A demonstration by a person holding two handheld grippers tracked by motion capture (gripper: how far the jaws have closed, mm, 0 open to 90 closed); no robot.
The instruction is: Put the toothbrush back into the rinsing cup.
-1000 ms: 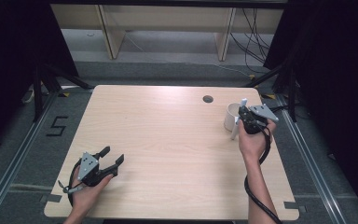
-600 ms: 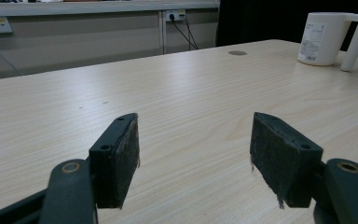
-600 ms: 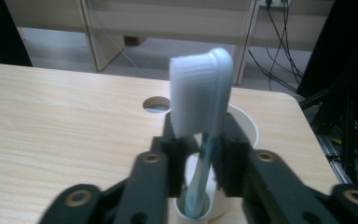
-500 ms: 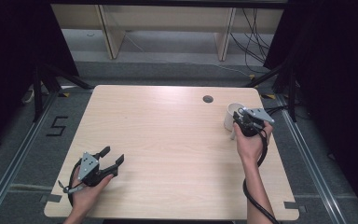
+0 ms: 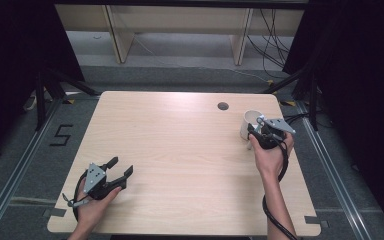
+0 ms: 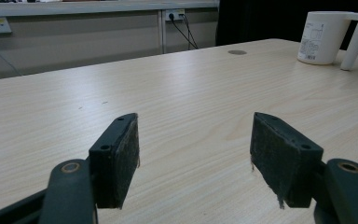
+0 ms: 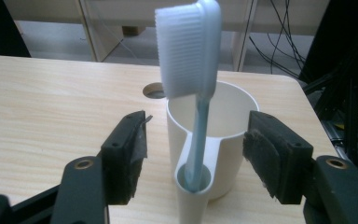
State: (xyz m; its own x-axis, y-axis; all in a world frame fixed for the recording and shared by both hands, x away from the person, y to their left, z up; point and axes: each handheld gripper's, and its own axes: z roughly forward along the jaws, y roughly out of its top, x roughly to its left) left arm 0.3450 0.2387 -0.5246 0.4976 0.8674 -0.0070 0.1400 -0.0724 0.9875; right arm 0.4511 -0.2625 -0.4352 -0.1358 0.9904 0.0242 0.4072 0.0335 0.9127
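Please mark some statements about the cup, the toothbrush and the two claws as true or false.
1. The toothbrush stands upright in the hollow handle of the white cup. True.
2. The right claw is shut on the toothbrush. False: its pads stand apart from it; the jaws have just been opening.
3. The left claw is open, with nothing between its pads. True.
4. The cup lies on its side. False: it stands upright on the table.

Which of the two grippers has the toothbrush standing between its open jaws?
The right gripper: the toothbrush stands in the cup's handle socket between them. The left gripper faces bare table.
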